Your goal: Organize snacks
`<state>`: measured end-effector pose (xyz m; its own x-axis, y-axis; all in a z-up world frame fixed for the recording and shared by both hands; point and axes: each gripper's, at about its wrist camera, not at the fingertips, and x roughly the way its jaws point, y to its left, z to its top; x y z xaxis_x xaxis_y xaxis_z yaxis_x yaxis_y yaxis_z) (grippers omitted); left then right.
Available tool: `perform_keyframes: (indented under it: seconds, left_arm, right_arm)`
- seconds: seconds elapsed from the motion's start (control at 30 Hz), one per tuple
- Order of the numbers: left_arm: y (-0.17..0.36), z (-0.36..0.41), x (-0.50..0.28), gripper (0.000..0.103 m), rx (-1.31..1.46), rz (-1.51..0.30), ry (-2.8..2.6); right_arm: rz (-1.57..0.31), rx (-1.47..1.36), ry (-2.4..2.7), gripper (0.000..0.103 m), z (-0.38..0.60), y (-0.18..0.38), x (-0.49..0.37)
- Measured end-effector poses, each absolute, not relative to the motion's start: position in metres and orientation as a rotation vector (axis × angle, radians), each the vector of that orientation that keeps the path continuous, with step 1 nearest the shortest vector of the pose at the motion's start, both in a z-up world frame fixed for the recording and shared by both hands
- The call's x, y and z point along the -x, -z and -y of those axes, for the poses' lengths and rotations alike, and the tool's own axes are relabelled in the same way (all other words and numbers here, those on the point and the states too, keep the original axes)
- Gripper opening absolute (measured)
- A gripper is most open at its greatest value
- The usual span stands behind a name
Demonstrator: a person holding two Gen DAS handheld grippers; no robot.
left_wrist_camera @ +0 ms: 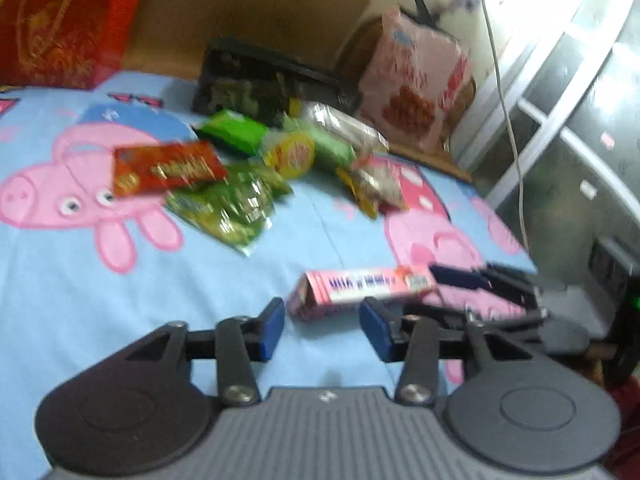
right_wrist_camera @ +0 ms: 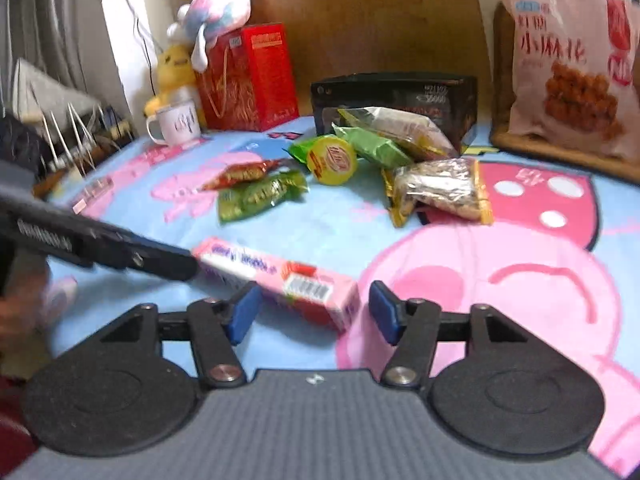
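A long pink snack box (left_wrist_camera: pixel 360 286) (right_wrist_camera: pixel 280 280) lies flat on the blue cartoon-pig bedsheet (left_wrist_camera: pixel 60 280) (right_wrist_camera: pixel 320 232). My left gripper (left_wrist_camera: pixel 322 330) is open and empty, just short of the box's near end. My right gripper (right_wrist_camera: pixel 316 314) is open, its jaws either side of the box's other end, not closed on it. Each gripper shows in the other's view, the right one (left_wrist_camera: pixel 480 280) and the left one (right_wrist_camera: pixel 100 244). Farther back lie a red packet (left_wrist_camera: pixel 168 168), green packets (left_wrist_camera: pixel 232 208) (right_wrist_camera: pixel 260 196), a yellow cup (left_wrist_camera: pixel 292 154) (right_wrist_camera: pixel 334 160) and a gold-edged packet (right_wrist_camera: pixel 440 194).
A black open box (left_wrist_camera: pixel 272 80) (right_wrist_camera: pixel 396 100) stands behind the snacks. A big pink snack bag (left_wrist_camera: pixel 416 88) (right_wrist_camera: pixel 572 64) leans at the back right. A red gift bag (right_wrist_camera: pixel 248 76), a white mug (right_wrist_camera: pixel 176 124) and plush toys (right_wrist_camera: pixel 216 12) stand at the back left.
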<state>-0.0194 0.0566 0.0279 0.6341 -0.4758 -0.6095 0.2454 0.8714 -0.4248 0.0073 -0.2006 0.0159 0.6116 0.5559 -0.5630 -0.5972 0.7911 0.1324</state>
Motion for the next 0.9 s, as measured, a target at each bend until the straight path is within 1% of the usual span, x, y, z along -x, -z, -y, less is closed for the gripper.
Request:
perform_keyframes:
  seconds: [0.07,0.17,0.23,0.27,0.3,0.33,0.37,0.47,0.57,0.73,0.9]
  left_arm:
    - [-0.035,-0.064,0.017,0.05,0.343,-0.763,0.411]
    - [-0.034,-0.065,0.007,0.05,0.383,-0.798,0.433]
    - [-0.023,-0.056,-0.004,0.047,0.39,-0.848,0.465]
    - [-0.017,-0.051,-0.009,0.042,0.384,-0.873,0.475]
    - [-0.013,-0.046,-0.011,0.038,0.377,-0.879,0.473]
    - [-0.014,-0.042,-0.01,0.038,0.354,-0.864,0.457]
    - [-0.016,-0.04,-0.009,0.038,0.332,-0.867,0.451]
    - [-0.032,-0.043,-0.012,0.038,0.326,-0.828,0.45]
    - [-0.056,-0.047,-0.032,0.038,0.323,-0.772,0.458]
    - [-0.105,-0.048,-0.094,0.038,0.262,-0.63,0.381]
    - [-0.122,-0.056,-0.176,0.038,0.282,-0.604,0.28]
  right_arm:
    - [-0.605,0.096,-0.654,0.073,0.205,-0.016,-0.004]
    - [-0.615,0.112,-0.649,0.073,0.208,-0.014,-0.008]
    - [-0.623,0.124,-0.66,0.072,0.205,-0.011,-0.01]
    - [-0.629,0.132,-0.671,0.066,0.202,-0.009,-0.012]
    - [-0.625,0.148,-0.675,0.055,0.198,-0.007,-0.012]
    - [-0.615,0.181,-0.664,0.047,0.192,-0.008,-0.01]
    - [-0.611,0.208,-0.651,0.046,0.187,-0.009,-0.01]
    - [-0.561,0.199,-0.642,0.046,0.186,-0.02,-0.01]
    - [-0.464,0.146,-0.629,0.046,0.188,-0.045,-0.025]
    - [-0.35,0.1,-0.586,0.046,0.177,-0.085,-0.09]
    - [-0.367,0.06,-0.534,0.046,0.157,-0.104,-0.172]
